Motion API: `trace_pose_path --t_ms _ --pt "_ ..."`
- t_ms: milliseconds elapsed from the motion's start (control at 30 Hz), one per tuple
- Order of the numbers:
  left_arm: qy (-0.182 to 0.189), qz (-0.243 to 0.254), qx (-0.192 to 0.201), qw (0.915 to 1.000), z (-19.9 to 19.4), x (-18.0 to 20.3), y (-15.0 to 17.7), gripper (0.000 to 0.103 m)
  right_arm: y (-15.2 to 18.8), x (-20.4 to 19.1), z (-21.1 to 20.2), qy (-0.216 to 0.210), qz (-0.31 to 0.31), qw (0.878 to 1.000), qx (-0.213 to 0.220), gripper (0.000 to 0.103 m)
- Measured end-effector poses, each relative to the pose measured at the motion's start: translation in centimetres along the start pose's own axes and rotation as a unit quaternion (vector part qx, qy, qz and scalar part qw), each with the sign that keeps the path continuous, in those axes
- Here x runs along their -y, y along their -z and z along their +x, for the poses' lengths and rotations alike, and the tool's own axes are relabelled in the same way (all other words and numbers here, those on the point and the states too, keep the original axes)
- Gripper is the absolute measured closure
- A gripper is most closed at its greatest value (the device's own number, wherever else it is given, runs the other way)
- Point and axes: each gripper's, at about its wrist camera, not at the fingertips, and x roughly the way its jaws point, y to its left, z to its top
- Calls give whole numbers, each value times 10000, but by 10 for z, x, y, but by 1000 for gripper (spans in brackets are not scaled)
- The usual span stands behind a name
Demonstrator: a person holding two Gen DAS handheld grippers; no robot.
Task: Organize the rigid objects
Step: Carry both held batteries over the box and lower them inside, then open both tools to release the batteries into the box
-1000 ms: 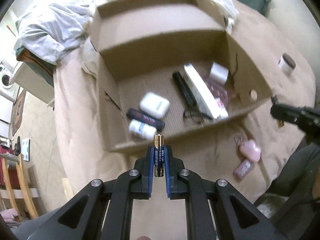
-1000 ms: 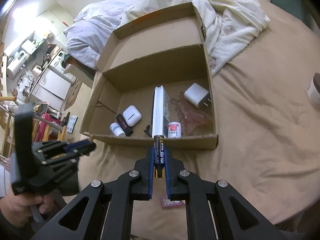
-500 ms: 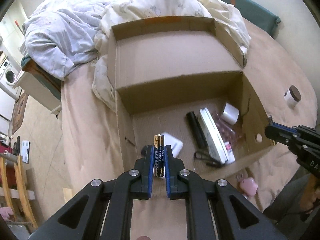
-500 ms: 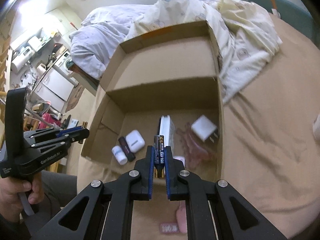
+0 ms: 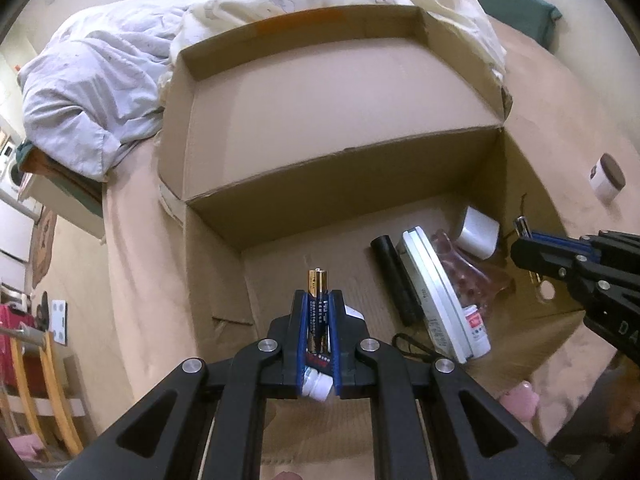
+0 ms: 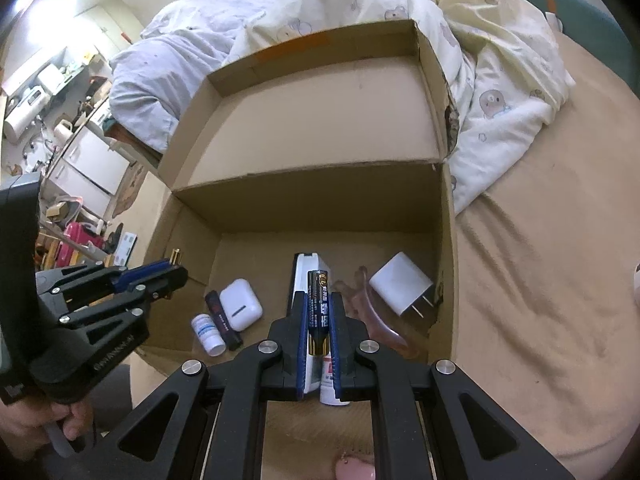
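Observation:
My left gripper [image 5: 318,300] is shut on a blue and gold battery [image 5: 317,286], held upright over the left part of the open cardboard box [image 5: 280,216]. My right gripper [image 6: 319,300] is shut on a second battery [image 6: 318,312], held over the box's near middle. In the box lie a white earbud case [image 6: 240,304], a black stick [image 6: 222,320], a small white bottle [image 6: 208,334], a long white flat case [image 5: 432,288], a black tube [image 5: 394,280], a white charger [image 6: 402,288] and a pink clip [image 6: 372,316]. Each gripper shows in the other's view.
The box sits on a tan bedsheet [image 6: 540,280], its lid [image 6: 320,120] open flat behind. Rumpled bedding [image 6: 480,40] lies behind and right of it. A small brown-lidded jar [image 5: 608,178] stands right of the box. A pink object [image 5: 520,400] lies near the front edge.
Both grippers have moved forward from in front of the box to over its inside, each still holding its battery.

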Motion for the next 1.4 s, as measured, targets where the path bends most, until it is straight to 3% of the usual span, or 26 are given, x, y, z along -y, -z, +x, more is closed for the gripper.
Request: trace_pose_path --t_ms 233,500,867,1100,1167,1200,1233,1267,1300,1400 --pt "43 -166 -285 9994 34 2 7 94 6 6 19 75 68 9995 -292 92" --pt "93 -315 -459 9984 47 -6 13 94 8 9 27 178 146 9987 -450 92" --pt "-204 -140 -228 9994 43 -8 13 94 10 11 26 114 208 9985 -499 92" --pt "-166 -173 -158 9996 32 -7 13 94 7 11 18 0 279 9990 -342 91" --pt "-105 -157 -125 9997 29 -6 13 86 5 12 16 -71 328 9990 -293 83" --pt "-75 -158 -94 9998 26 -6 14 68 5 12 14 -126 357 9989 -264 73" --pt "-47 -162 -45 9998 23 -5 14 41 4 12 12 -162 375 9989 -232 66" --pt "-25 -177 17 9998 20 -5 13 29 4 12 12 -177 389 9989 -207 42" --pt "1 -199 79 9998 16 -5 13 21 3 13 10 -190 414 9988 -158 26" --pt "15 -138 60 9999 13 -2 13 21 1 15 8 -197 480 9986 -69 26"
